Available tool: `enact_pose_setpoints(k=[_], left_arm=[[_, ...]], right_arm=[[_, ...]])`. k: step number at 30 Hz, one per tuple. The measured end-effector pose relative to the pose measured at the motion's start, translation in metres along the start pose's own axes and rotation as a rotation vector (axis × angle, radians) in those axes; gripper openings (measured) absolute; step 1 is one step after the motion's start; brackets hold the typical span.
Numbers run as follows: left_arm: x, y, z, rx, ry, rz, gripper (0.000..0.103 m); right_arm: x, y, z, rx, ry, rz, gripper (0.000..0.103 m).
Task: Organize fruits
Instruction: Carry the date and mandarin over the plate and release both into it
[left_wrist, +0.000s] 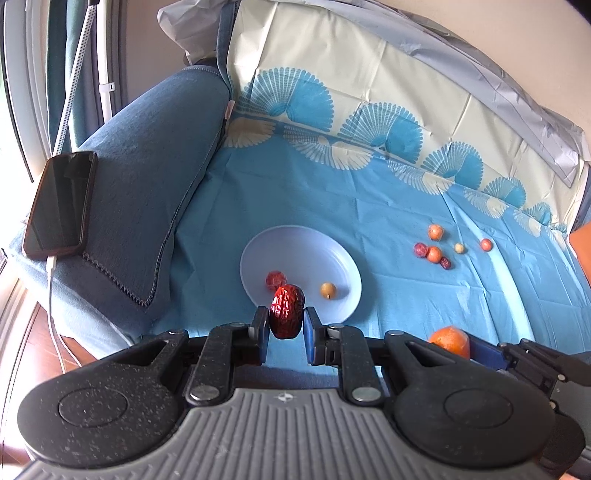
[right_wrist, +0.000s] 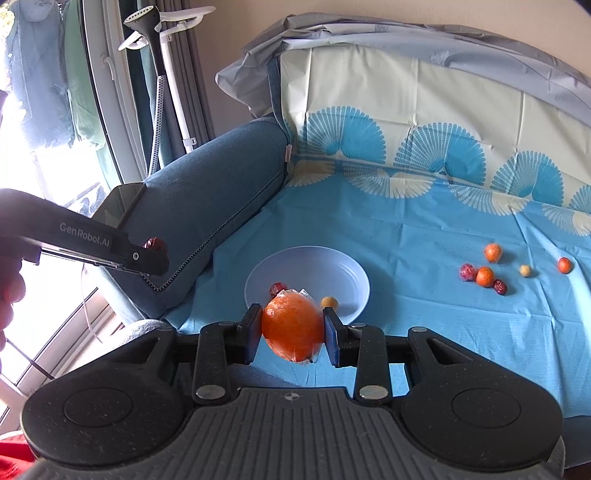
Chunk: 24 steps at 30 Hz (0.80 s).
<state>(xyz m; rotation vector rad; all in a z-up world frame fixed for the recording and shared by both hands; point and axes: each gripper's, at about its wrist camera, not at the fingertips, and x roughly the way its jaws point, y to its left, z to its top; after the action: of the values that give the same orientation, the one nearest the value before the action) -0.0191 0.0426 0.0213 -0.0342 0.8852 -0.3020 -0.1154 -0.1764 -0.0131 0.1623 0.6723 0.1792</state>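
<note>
My left gripper (left_wrist: 286, 324) is shut on a wrinkled dark red date (left_wrist: 287, 310), held above the near rim of a pale blue plate (left_wrist: 295, 243). The plate holds a small red fruit (left_wrist: 275, 279) and a small yellow fruit (left_wrist: 327, 290). My right gripper (right_wrist: 291, 329) is shut on a plastic-wrapped orange (right_wrist: 292, 326), just in front of the same plate (right_wrist: 314, 266). The left gripper (right_wrist: 147, 254) with its date (right_wrist: 155, 243) shows at the left of the right wrist view. Several small fruits (left_wrist: 434, 254) lie loose on the cloth to the right (right_wrist: 484, 276).
A blue patterned cloth (left_wrist: 369, 206) covers the sofa seat and back. A blue sofa armrest (left_wrist: 147, 177) stands at the left with a black phone (left_wrist: 61, 205) on it, charging by a white cable. A garment steamer (right_wrist: 162, 74) stands by the window.
</note>
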Motion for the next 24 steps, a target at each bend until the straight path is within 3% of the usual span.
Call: enact_pose_setpoints(k=[9,24], left_arm=[[0.041,-0.005,0.029,0.023,0.030,0.013,0.021],[0.172,-0.011,0.051,0.104,0.149,0.038,0.021]], right_arm=[[0.046,-0.012,0.017,0.000,0.027,0.003,0.036],[0.152,-0.044,0.017,0.039,0.146,0.008,0.036]])
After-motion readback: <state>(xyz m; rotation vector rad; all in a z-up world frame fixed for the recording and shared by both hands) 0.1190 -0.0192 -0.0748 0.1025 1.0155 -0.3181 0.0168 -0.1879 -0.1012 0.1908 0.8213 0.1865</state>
